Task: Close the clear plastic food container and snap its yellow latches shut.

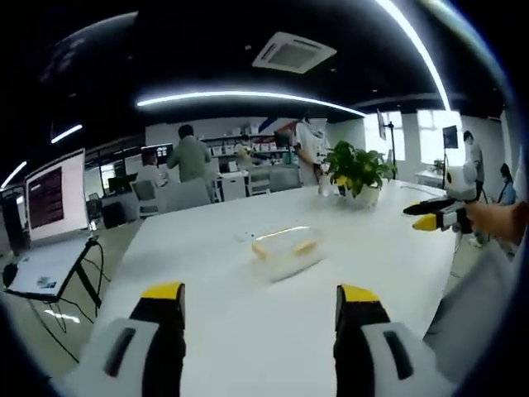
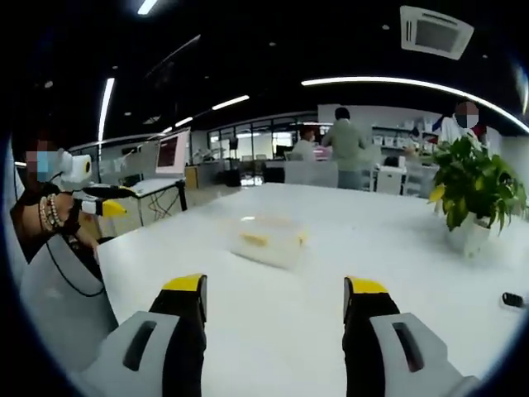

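A clear plastic food container [image 1: 287, 251] with yellow latches lies on the white table [image 1: 248, 331], a fair way ahead of my left gripper [image 1: 260, 296], whose jaws stand wide apart and hold nothing. From the other side, the container [image 2: 266, 238] sits ahead of my right gripper [image 2: 277, 289], also open and holding nothing. Both grippers hover over the table, apart from the container. The right gripper [image 1: 434, 213] appears at the right of the left gripper view, held by a hand. The left gripper [image 2: 103, 201] appears at the left of the right gripper view.
A potted green plant [image 1: 358, 172] stands on the table beyond the container, also seen in the right gripper view [image 2: 475, 194]. A laptop on a stand [image 1: 51, 223] is off the table's left. Several people and office chairs are in the background. A small dark object [image 2: 512, 299] lies at the table's right.
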Tool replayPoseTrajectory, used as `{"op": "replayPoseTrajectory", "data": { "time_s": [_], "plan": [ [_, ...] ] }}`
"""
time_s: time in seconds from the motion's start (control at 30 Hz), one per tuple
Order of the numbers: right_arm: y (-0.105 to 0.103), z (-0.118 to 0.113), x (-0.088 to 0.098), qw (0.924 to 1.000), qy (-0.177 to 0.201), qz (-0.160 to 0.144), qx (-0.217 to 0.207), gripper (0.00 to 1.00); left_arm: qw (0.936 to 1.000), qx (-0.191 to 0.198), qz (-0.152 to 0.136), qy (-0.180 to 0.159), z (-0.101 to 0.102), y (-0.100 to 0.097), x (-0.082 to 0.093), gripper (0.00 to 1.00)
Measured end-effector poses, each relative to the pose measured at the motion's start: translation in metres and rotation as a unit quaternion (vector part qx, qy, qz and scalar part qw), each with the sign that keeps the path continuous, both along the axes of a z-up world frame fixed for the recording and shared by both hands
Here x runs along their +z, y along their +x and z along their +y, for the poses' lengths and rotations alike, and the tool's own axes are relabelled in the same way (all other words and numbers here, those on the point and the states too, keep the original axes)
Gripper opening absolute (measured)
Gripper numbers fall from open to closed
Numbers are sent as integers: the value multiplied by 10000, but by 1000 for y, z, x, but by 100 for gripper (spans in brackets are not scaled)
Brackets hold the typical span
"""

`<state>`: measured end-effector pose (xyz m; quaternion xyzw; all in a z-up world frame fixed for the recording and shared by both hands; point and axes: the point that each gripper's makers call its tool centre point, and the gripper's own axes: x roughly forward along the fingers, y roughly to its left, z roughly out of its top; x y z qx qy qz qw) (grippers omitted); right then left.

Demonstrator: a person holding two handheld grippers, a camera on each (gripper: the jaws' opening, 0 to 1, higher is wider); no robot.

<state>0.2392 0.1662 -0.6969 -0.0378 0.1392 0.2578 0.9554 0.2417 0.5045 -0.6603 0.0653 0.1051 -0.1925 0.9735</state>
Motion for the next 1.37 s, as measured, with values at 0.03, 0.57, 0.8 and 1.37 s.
{"op": "replayPoseTrajectory", "data": {
  "time_s": [0.03, 0.57, 0.8, 1.37],
  "plan": [
    [-5, 0, -1, 10000, -37, 8, -18, 65, 10000, 36, -26, -14, 3, -6, 0, 71],
    [-47, 6, -27, 9982, 286, 199, -483, 64, 9978, 622, -84, -232, 43, -42, -28, 68],
    [-51, 0, -20, 9974, 367, 69, -610, 63, 9982, 527, -87, -276, 35, -46, -35, 67],
    [-54, -3, -34, 9964, 310, 273, -740, 63, 9987, 437, -19, -265, 33, -45, -47, 66]
  ]
}}
